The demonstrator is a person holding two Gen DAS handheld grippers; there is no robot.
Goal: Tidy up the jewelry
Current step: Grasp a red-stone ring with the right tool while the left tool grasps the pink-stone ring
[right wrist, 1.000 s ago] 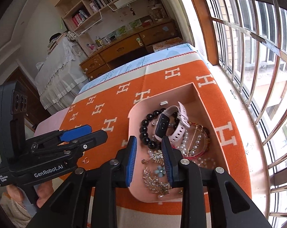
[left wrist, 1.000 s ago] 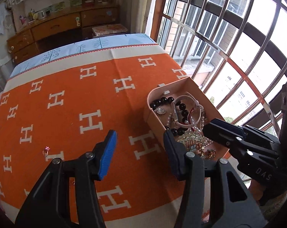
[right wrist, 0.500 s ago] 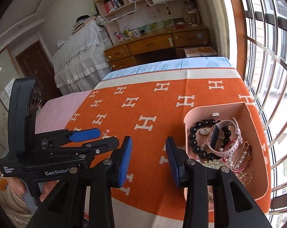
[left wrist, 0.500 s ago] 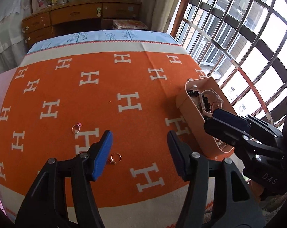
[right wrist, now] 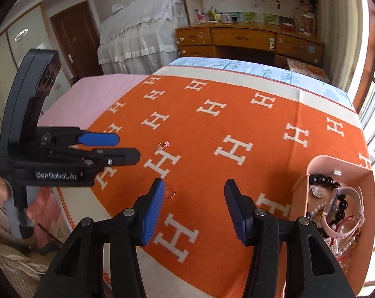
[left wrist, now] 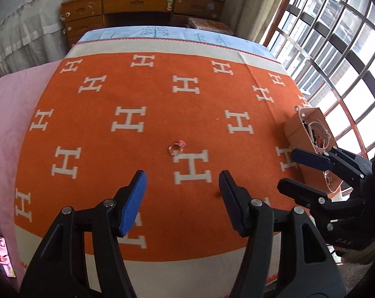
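Note:
A ring with a pink stone (left wrist: 176, 147) lies on the orange blanket (left wrist: 142, 154), just ahead of my open, empty left gripper (left wrist: 182, 193); it also shows in the right wrist view (right wrist: 163, 145). A plain gold ring (right wrist: 170, 192) lies beside the left fingertip of my open, empty right gripper (right wrist: 193, 208). The pink jewelry box (right wrist: 319, 164), holding black beads, a white watch and pearls, sits at the right; it also shows in the left wrist view (left wrist: 296, 129). The right gripper (left wrist: 309, 173) hovers near the box, and the left gripper (right wrist: 112, 146) hovers left of the pink-stone ring.
The blanket lies over a bed with a pink sheet (left wrist: 11, 104) at the left. A barred window (left wrist: 336, 49) runs along the right side. A wooden desk (left wrist: 142, 7) stands beyond the far edge. A phone (left wrist: 2, 254) lies at the near left.
Both grippers have swung left, away from the box, toward the two rings on the blanket. The right gripper's jaws have opened wider.

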